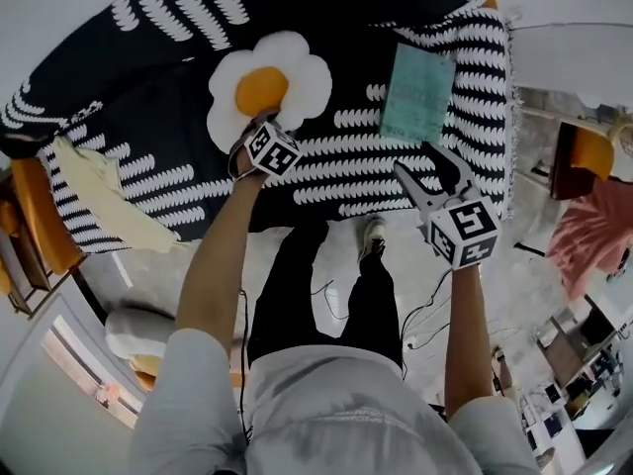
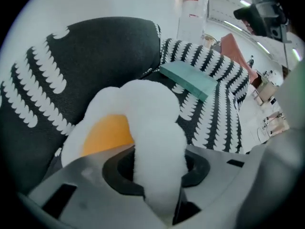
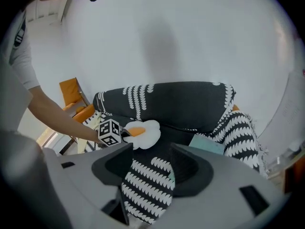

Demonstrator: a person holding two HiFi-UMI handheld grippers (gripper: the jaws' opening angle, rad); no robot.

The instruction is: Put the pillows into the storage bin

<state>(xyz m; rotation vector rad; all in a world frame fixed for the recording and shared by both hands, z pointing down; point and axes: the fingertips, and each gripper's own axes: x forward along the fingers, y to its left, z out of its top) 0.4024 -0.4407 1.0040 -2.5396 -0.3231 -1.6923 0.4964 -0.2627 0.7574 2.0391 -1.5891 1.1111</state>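
Fried-egg pillow (image 1: 269, 87) on the sofa seat (image 1: 148, 117), white rim pinched in the left gripper (image 2: 159, 168), right gripper (image 1: 423, 164) spread and empty; likely light, soft and squashy, so a deep rim bite suits.

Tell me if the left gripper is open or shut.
Shut on the egg pillow: the left gripper pinches its white edge between both fingers.

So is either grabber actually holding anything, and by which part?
Yes: the left gripper pinches the fried-egg pillow by its white edge. The right gripper is open and empty.
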